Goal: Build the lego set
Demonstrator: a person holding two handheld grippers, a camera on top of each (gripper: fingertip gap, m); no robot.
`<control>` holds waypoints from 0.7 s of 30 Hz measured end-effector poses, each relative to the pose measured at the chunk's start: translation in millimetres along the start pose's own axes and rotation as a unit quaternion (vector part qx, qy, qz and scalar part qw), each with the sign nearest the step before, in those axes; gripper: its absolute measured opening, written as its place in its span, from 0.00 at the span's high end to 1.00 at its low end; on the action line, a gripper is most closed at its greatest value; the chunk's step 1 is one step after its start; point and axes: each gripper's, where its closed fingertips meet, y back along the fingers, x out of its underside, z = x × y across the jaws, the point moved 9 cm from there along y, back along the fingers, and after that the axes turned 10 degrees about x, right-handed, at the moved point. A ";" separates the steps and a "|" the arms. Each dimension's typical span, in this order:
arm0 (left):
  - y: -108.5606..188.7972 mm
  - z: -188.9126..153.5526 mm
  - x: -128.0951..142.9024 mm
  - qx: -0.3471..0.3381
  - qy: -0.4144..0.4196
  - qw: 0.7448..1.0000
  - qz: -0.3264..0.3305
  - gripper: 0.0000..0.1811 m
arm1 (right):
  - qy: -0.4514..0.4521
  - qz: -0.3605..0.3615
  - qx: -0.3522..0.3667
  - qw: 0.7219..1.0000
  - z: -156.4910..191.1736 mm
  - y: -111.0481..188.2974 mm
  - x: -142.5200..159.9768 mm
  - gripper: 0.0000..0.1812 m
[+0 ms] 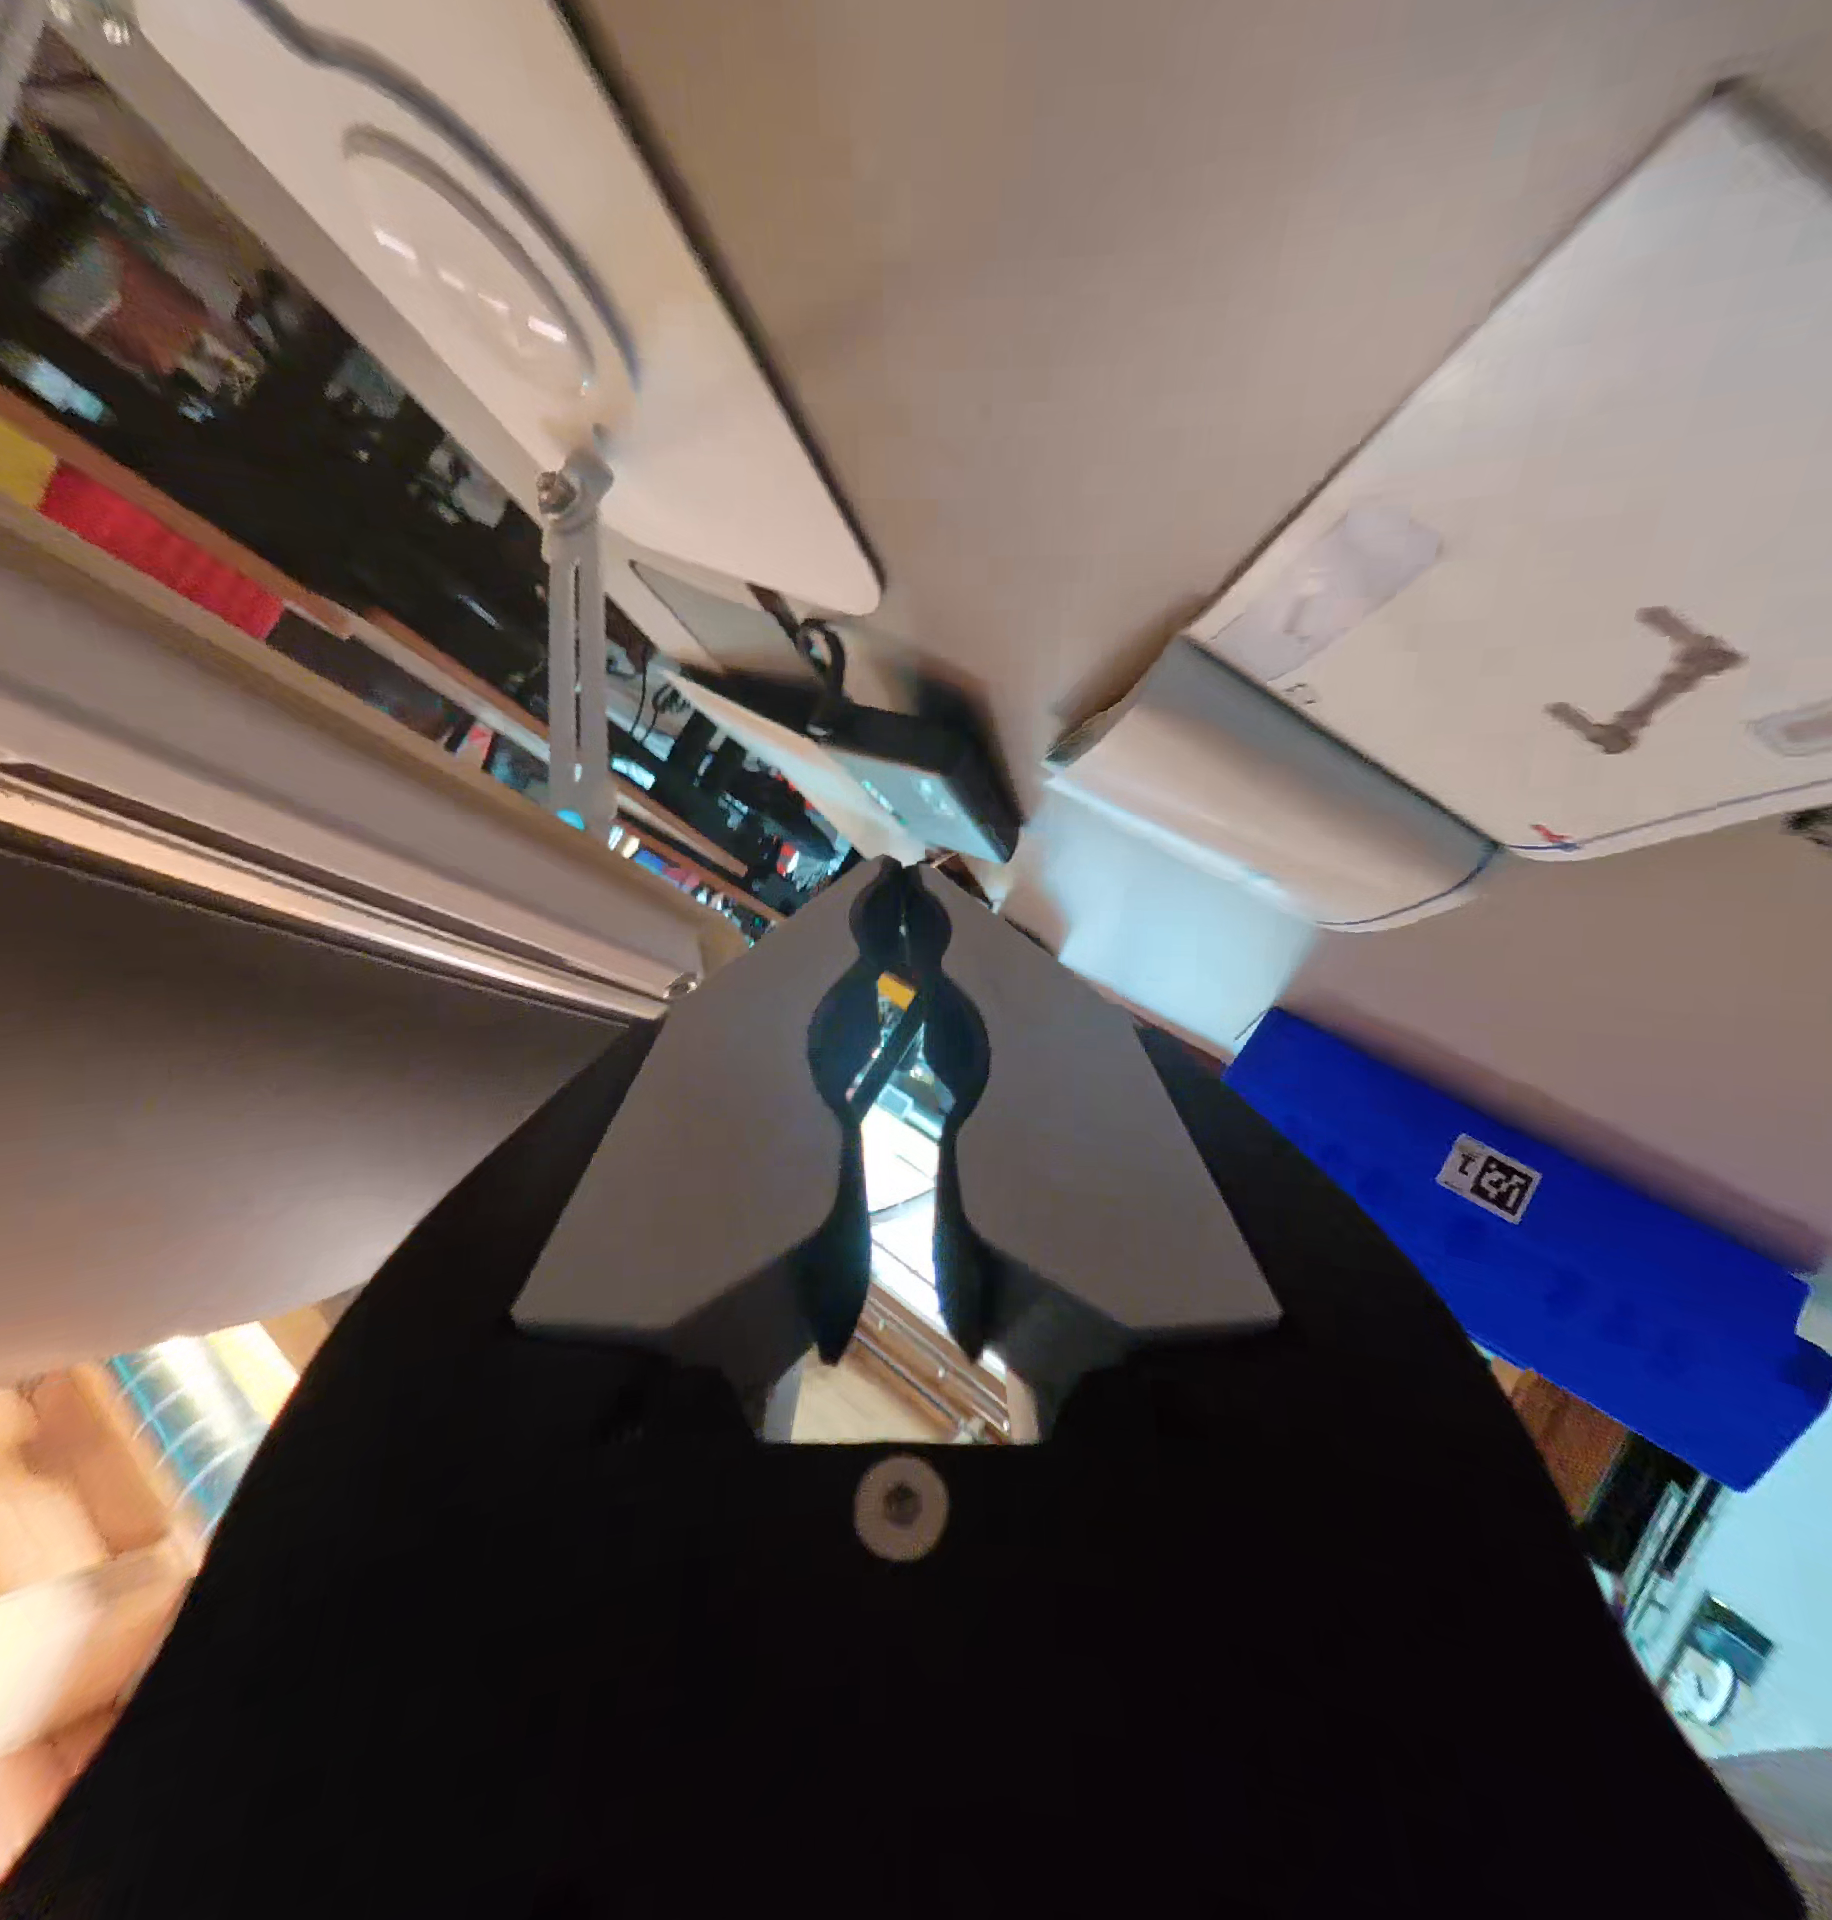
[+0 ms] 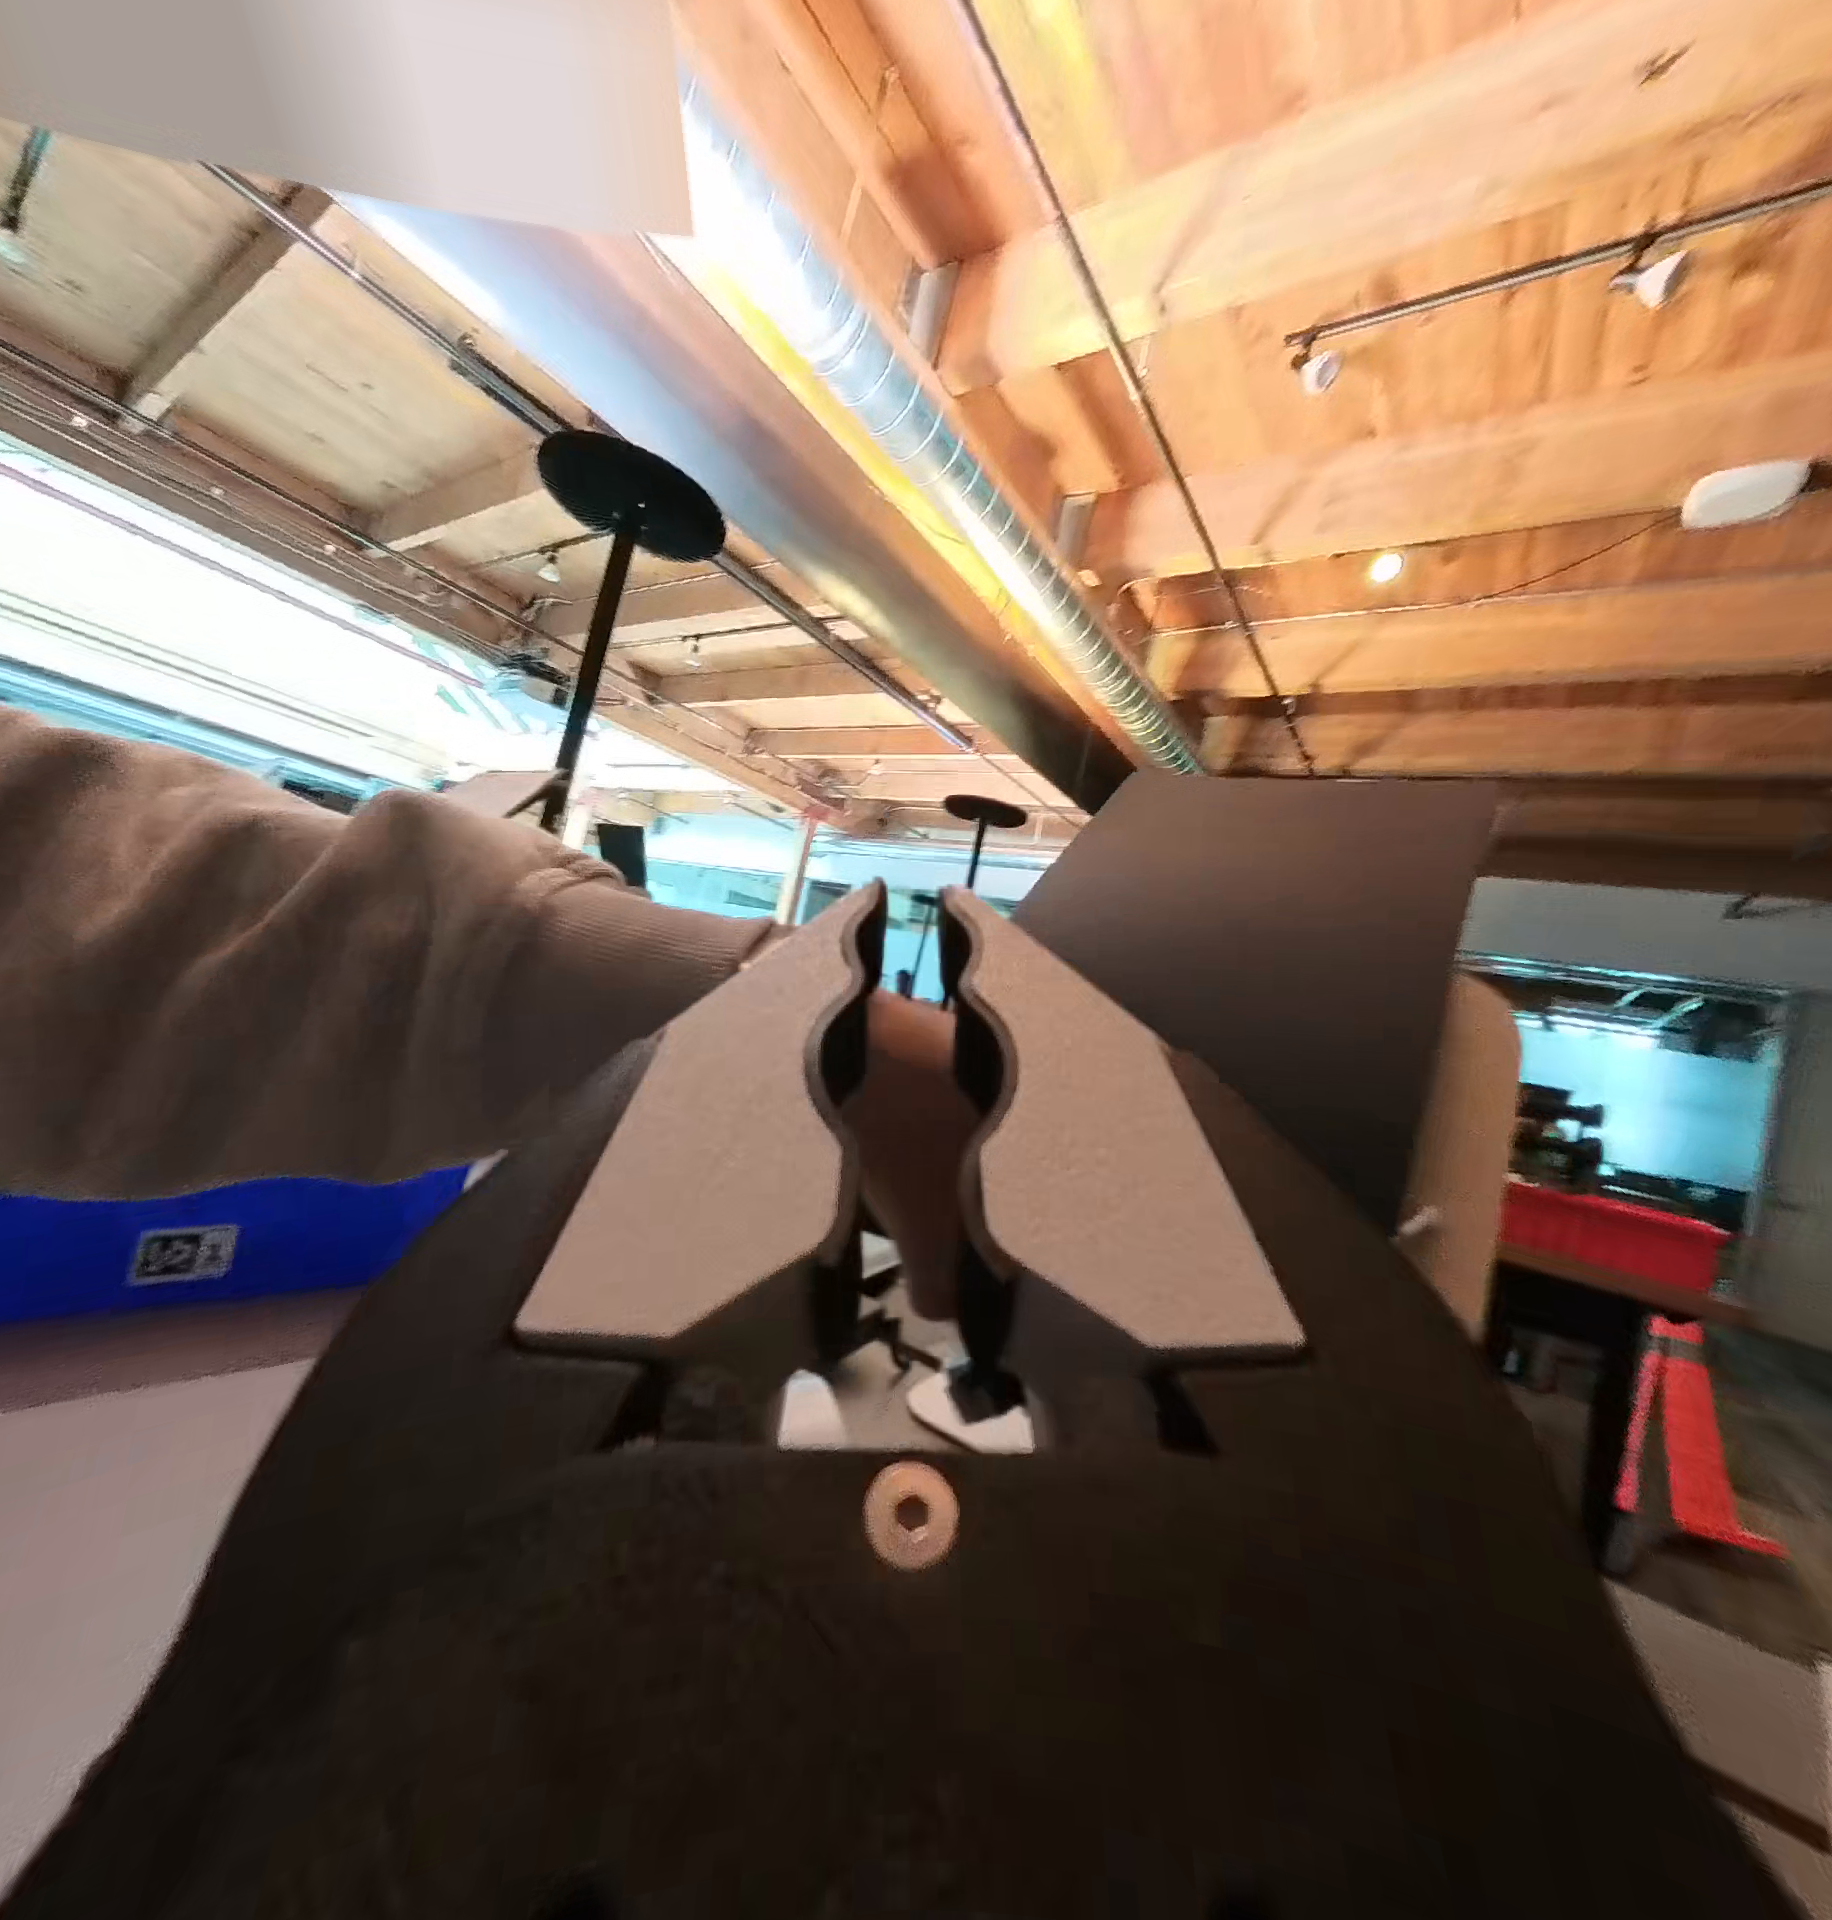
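No lego pieces show in either view. The left wrist view is rolled upside down. My left gripper (image 1: 897,875) is shut, its black fingertips touching, with nothing between them. It points at a small black box (image 1: 922,774) at the edge of the pale table (image 1: 995,312). My right gripper (image 2: 913,906) points up towards the ceiling. Its jaws are closed to a narrow slit and hold nothing. The blue body of the right gripper (image 1: 1514,1247) shows in the left wrist view. The blue body of the left gripper (image 2: 164,1247) shows in the right wrist view, under a beige sleeve (image 2: 268,935).
Two white trays lie on the table, one with a round recess (image 1: 476,260) and one with a grey mark (image 1: 1618,468). Shelves with clutter (image 1: 216,468) stand beyond. The right wrist view shows wooden ceiling beams (image 2: 1411,312), a metal duct (image 2: 943,447), an orange cone (image 2: 1681,1444) and a red bin (image 2: 1608,1247). There is about 30 cm between the tips of the two grippers.
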 end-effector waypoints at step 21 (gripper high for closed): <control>-69.7 -106.4 141.8 0.218 0.306 0.740 -0.558 1.00 | -0.049 0.131 0.000 0.990 -30.3 -6.5 20.0 0.90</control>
